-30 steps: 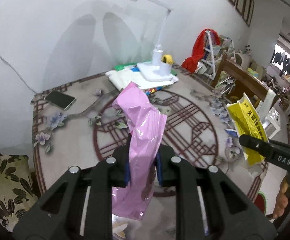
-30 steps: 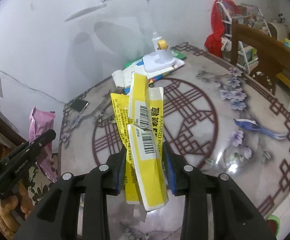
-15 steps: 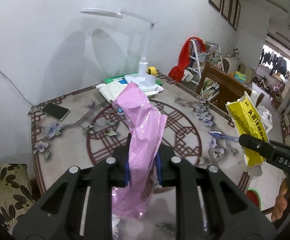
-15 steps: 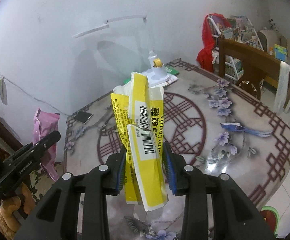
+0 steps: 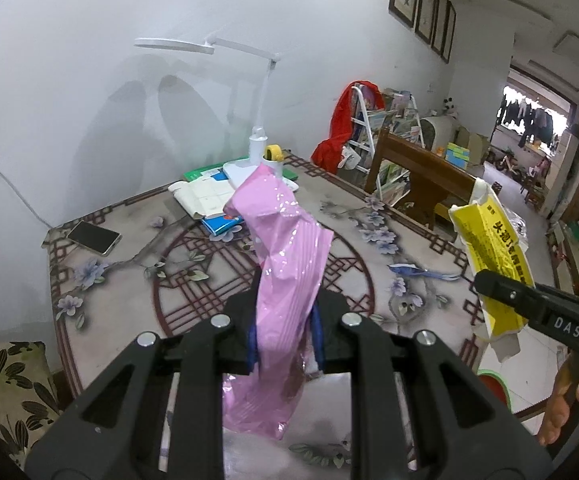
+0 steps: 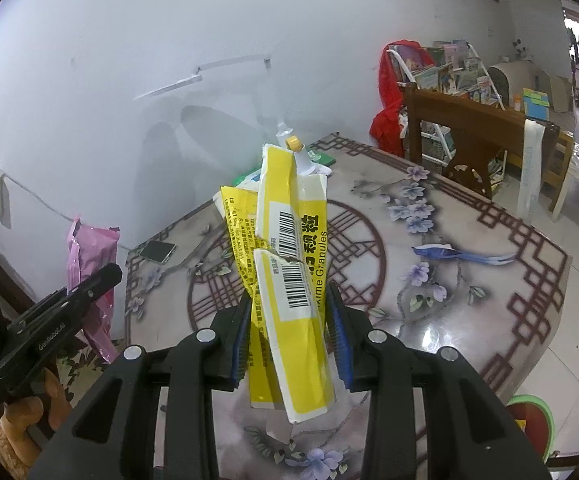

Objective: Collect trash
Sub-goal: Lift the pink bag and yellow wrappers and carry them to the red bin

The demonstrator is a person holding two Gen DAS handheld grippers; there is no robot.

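Observation:
My left gripper (image 5: 284, 330) is shut on a crumpled pink plastic wrapper (image 5: 285, 264) and holds it upright above the near part of the patterned table (image 5: 369, 248). My right gripper (image 6: 291, 334) is shut on a flattened yellow and white medicine box (image 6: 289, 256) with a barcode, also held above the table. The yellow box shows in the left wrist view (image 5: 493, 252) at the right, and the pink wrapper shows in the right wrist view (image 6: 89, 256) at the left.
A white desk lamp (image 5: 257, 136), papers and books (image 5: 209, 196) stand at the table's far side. A phone (image 5: 93, 237) lies at the far left corner. A wooden chair (image 5: 421, 172) and a rack with red cloth (image 5: 349, 128) stand to the right. A floral cushion (image 5: 5, 384) is at the left.
Both grippers have drawn back and up from the table with their trash still held; the table looks smaller and farther, and more of the room shows.

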